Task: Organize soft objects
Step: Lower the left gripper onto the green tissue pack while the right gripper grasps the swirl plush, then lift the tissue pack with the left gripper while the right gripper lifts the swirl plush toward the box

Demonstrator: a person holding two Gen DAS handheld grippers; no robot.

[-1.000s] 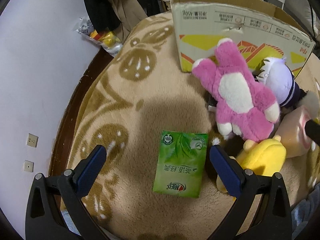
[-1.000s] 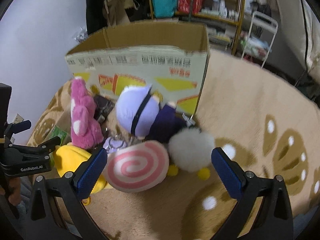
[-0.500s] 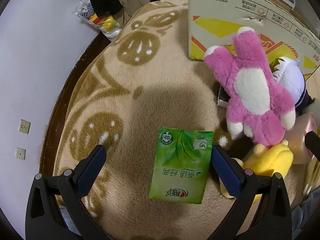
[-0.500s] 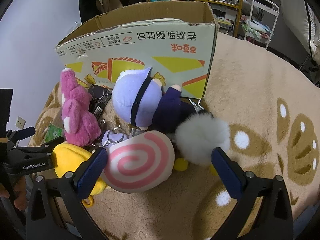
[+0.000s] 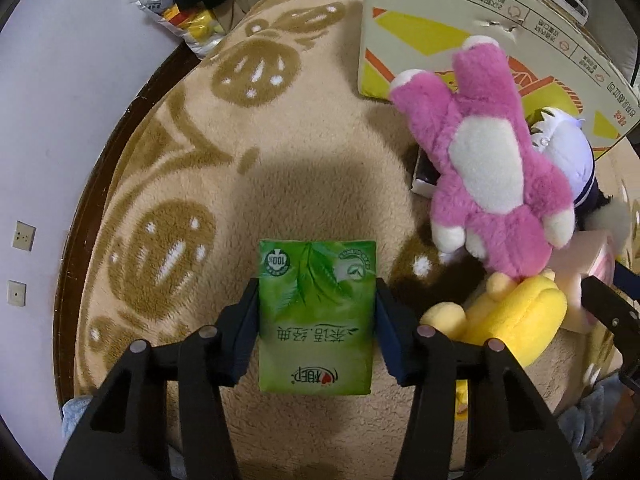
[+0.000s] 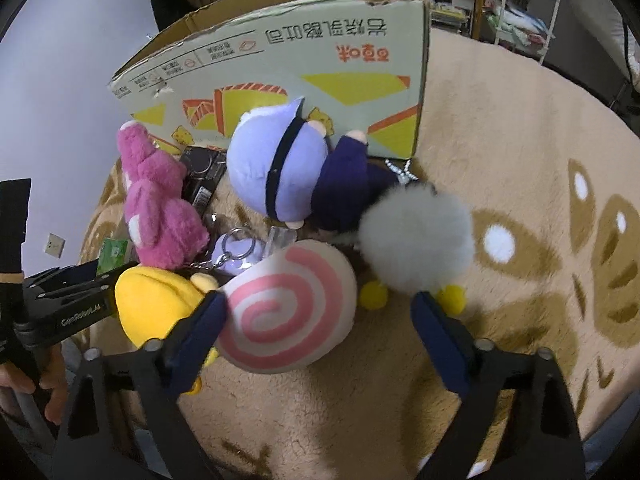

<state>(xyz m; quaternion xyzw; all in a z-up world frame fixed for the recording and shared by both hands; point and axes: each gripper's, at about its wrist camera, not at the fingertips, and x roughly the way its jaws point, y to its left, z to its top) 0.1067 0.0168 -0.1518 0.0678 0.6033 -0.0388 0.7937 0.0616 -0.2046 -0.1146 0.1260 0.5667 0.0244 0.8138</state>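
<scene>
My left gripper (image 5: 316, 320) is closing on the green tissue pack (image 5: 316, 316), which lies flat on the tan rug (image 5: 200, 184) toward its left edge, well short of the cardboard box (image 5: 460, 36). Both pads already sit against its long sides, so I judge the squeeze should end once the soft wrapper gives a little; harder and it will buckle and slide out. I want to lift it straight off the pile before swinging toward the box, clear of the pink plush (image 5: 492, 176) nearby. My right gripper (image 6: 316, 328) is narrowing too, its fingers still apart, one pad beside the pink-swirl cushion (image 6: 288, 308), the other near the grey pompom (image 6: 416, 236); it grips nothing.
</scene>
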